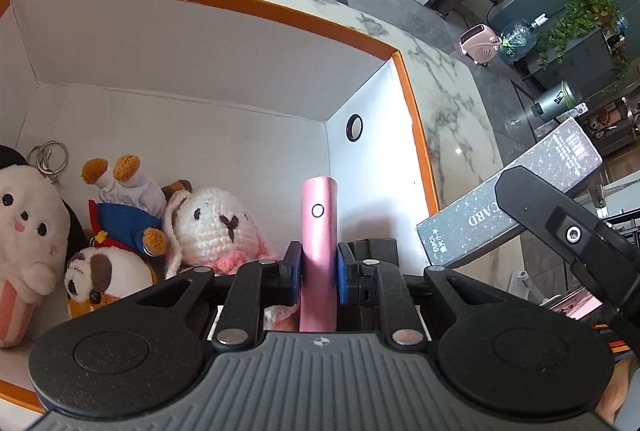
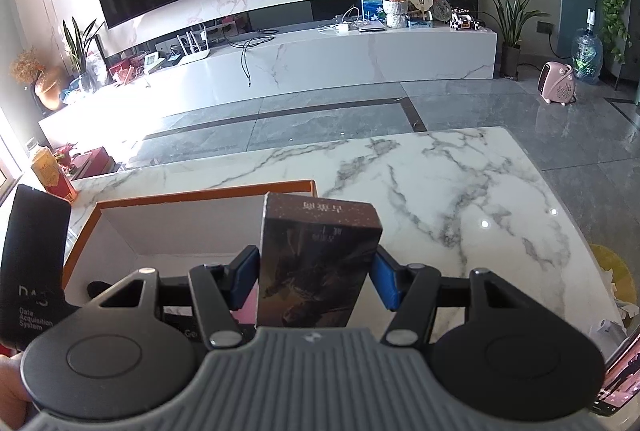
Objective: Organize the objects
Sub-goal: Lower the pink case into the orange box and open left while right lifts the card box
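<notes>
My left gripper point(image 1: 318, 267) is shut on a pink tube with a round button point(image 1: 319, 215), its blue pads pressing both sides. It hovers inside a white box with an orange rim point(image 1: 280, 13), near the right wall. Plush toys lie on the box floor at the left: a white knitted rabbit point(image 1: 218, 221), a panda-like toy point(image 1: 106, 277) and a white popcorn-shaped plush point(image 1: 28, 231). My right gripper point(image 2: 316, 281) is shut on a dark speckled card box point(image 2: 316, 263), held upright just right of the orange-rimmed box point(image 2: 200, 196). The card box point(image 1: 500, 207) also shows in the left wrist view.
The box stands on a white marble table point(image 2: 460, 191). A key ring point(image 1: 50, 155) lies in the box's left corner. A phone point(image 2: 618, 379) rests at the table's right edge. Beyond the table are grey floor tiles, a TV unit, plants and a pink heater point(image 2: 558, 81).
</notes>
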The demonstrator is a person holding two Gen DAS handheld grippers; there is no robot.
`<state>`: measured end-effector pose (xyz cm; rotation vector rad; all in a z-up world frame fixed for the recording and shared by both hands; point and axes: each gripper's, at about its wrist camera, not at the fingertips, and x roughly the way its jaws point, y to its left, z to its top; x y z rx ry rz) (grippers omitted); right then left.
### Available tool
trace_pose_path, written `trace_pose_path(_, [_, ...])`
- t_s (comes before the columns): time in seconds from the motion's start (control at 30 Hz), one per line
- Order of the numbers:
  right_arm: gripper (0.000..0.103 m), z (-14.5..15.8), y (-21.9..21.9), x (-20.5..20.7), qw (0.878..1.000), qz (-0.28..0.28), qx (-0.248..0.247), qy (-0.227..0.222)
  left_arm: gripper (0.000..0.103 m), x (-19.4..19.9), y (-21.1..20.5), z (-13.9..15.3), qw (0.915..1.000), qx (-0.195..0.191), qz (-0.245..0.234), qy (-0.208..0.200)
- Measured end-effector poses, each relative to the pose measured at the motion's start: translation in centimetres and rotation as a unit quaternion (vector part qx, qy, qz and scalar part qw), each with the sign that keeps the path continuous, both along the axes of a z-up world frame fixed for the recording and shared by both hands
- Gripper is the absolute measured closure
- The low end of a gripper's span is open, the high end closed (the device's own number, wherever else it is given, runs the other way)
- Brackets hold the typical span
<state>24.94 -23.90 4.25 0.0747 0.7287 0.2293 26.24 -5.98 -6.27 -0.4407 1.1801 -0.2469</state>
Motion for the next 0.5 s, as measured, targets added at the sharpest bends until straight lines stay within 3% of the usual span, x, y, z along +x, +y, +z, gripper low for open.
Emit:
trace_pose_path(0.33, [0.041,0.0,-0.1,0.2,1.000,0.002,0.004,-0.002,0.077,0.3,1.3,-1.1,0.9982,-0.056,0.000,0.024])
trace_pose_path(0.37, [0.041,-0.1,-0.1,0.2,1.000,0.002,0.003,-0.002,0.074,0.3,1.7,-1.1,0.9974,-0.067,0.006,0.026])
trace_pose_path(0.4, [0.041,-0.1,-0.1,0.3,1.000,0.002,0.004,-0.001,0.062,0.0,2.2,-1.0,0.9960,-0.085,0.009,0.025])
trace_pose_path(0.43, [0.041,-0.1,-0.1,0.3,1.000,0.003,0.004,0.000,0.057,-0.1,2.4,-0.9,0.9939,-0.107,0.007,0.024])
trace_pose_path(0.5, [0.041,-0.1,-0.1,0.3,1.000,0.002,0.003,0.000,0.059,-0.3,2.5,-0.8,0.9937,-0.109,-0.001,0.028])
